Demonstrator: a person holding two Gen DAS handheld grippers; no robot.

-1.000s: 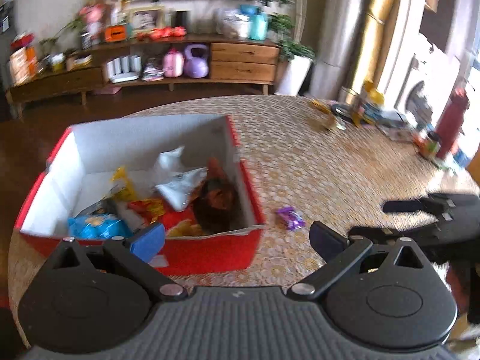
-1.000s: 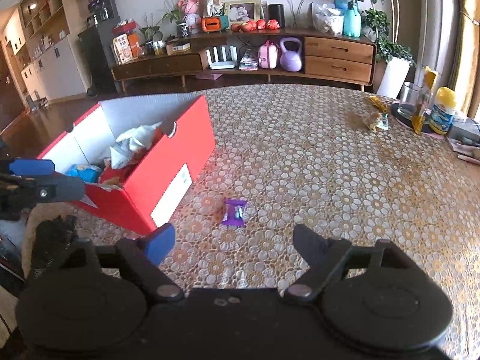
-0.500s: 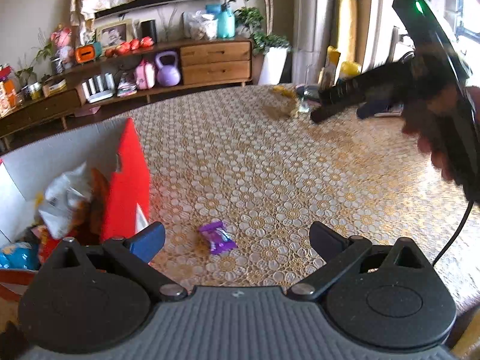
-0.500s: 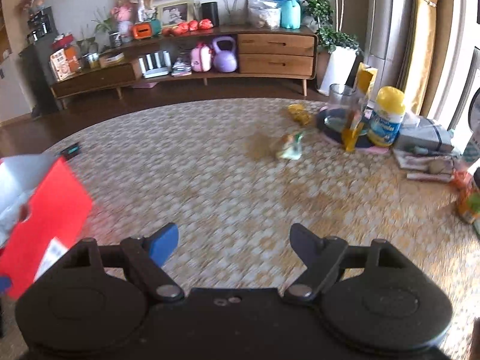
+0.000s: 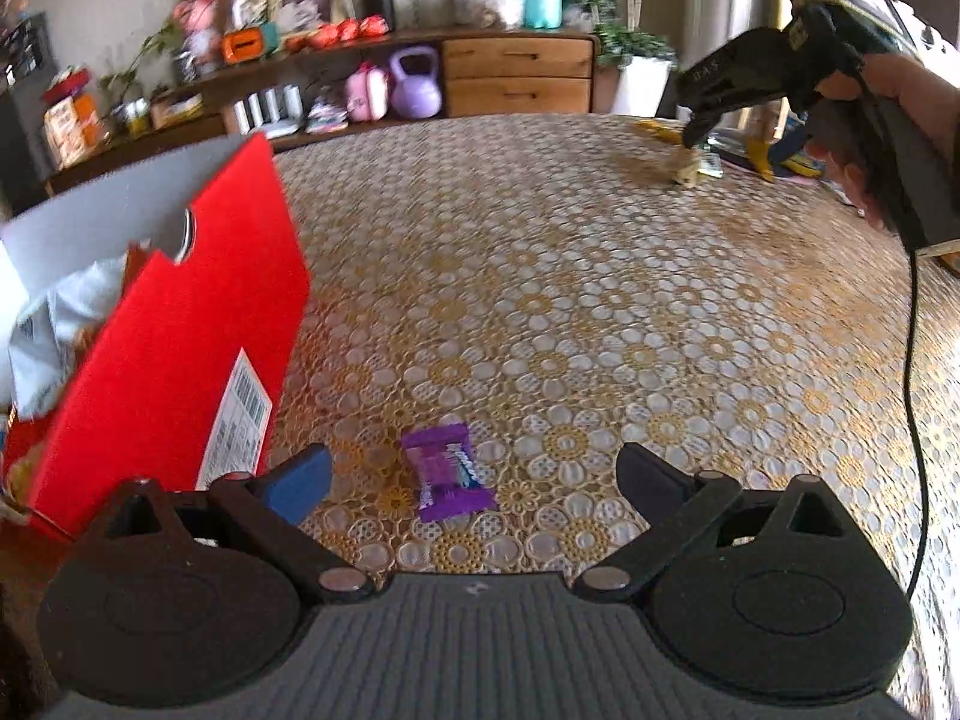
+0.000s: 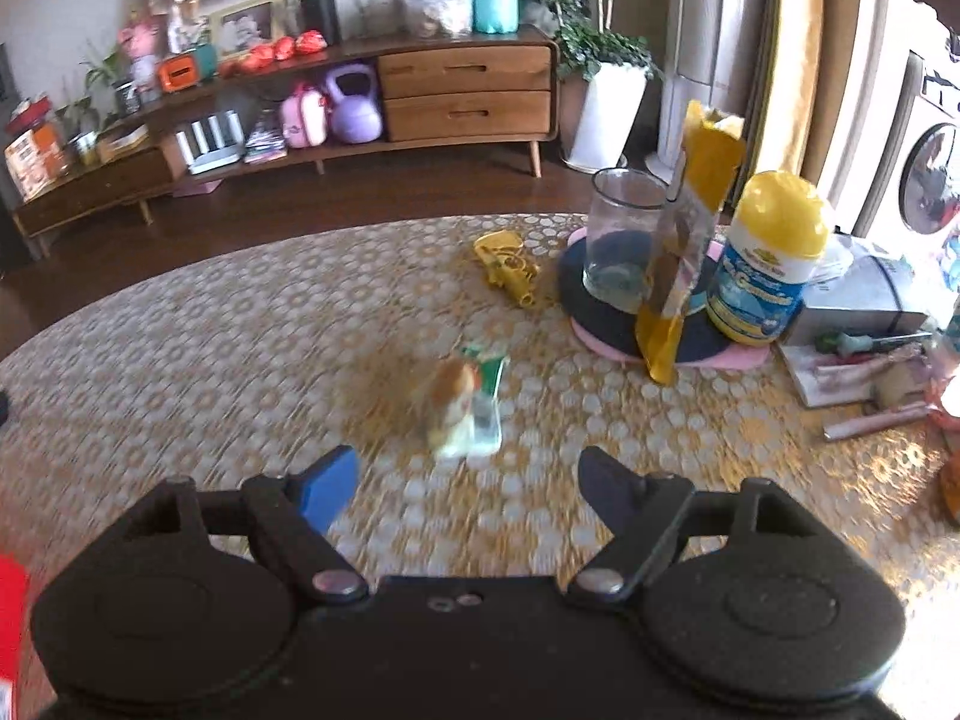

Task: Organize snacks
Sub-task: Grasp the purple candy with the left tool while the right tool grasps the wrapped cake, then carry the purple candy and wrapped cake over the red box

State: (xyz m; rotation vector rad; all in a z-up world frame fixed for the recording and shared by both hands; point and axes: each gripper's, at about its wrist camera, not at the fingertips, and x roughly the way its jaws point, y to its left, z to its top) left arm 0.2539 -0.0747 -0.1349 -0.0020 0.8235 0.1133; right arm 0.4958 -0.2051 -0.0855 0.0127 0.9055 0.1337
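The left gripper (image 5: pixel 474 474) points down at the table (image 5: pixel 600 312), which is covered in a gold and white flower-patterned cloth; its jaws stand wide and are closing, and a purple candy (image 5: pixel 449 473) lies flat on the cloth between the fingertips, touched by neither. Just to the left of that candy stands a red box (image 5: pixel 180 348), its near wall bearing a white label with a barcode; white and orange wrappers (image 5: pixel 54 324) show inside it over the rim; the box wall sits close beside the left fingertip. Nothing lies on the cloth between the candy and the box.

Across the table, the right gripper (image 6: pixel 468 480) hangs over a small snack packet (image 6: pixel 465 402), blurred, orange and white with a green edge; its jaws are fairly wide and closing, with the packet lying ahead of the fingertips and not touched. From the left wrist view a hand (image 5: pixel 900 108) holds this gripper above the far side of the table, a black cable hanging from it.

Beyond the packet lies a yellow wrapper (image 6: pixel 504 264); to the right a dark round tray (image 6: pixel 690 324) carries a glass jar (image 6: pixel 624 240), a tall yellow pouch (image 6: pixel 684 252) and a yellow-capped bottle (image 6: pixel 762 258); books and a screwdriver crowd the right edge. A wooden sideboard (image 6: pixel 468 90) stands behind the table.
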